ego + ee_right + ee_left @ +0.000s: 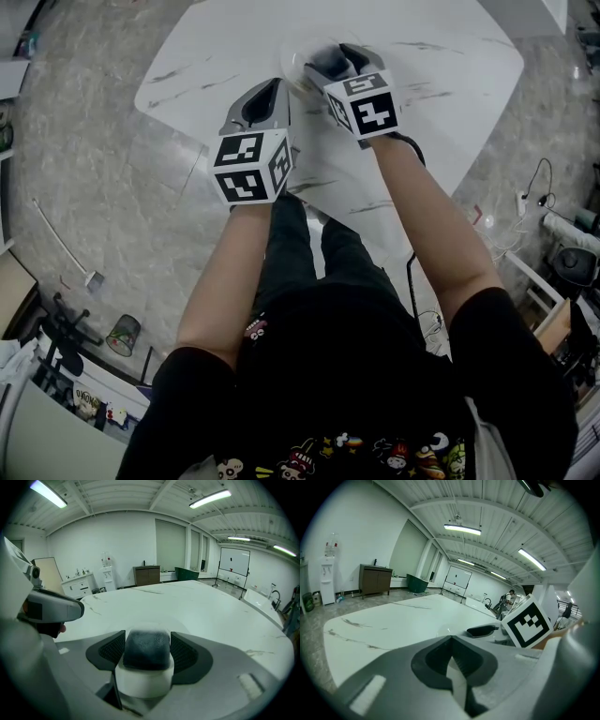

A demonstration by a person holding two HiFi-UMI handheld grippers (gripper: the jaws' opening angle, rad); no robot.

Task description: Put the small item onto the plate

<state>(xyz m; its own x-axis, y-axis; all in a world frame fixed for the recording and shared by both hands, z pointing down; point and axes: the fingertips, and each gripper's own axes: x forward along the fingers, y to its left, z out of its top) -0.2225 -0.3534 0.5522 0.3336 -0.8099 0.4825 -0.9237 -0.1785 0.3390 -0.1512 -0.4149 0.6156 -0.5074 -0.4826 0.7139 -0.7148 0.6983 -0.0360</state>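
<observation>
The small item point(146, 660), a dark block on a white base, sits clamped between my right gripper's point(146, 645) jaws. In the head view that gripper point(333, 62) hangs over a pale round plate point(292, 64) on the white marble table point(441, 84). The plate's rim point(187, 628) shows faintly just beyond the item. I cannot tell whether the item touches the plate. My left gripper point(271, 91) is beside it on the left, with its jaws shut together on nothing point(450, 639). The right gripper's marker cube point(528, 627) appears in the left gripper view.
The table's near edge point(309, 202) lies just in front of the person's legs. Grey stone floor surrounds it. Cables and a power strip point(521, 202) lie on the floor to the right. A small bin point(123, 335) stands at lower left.
</observation>
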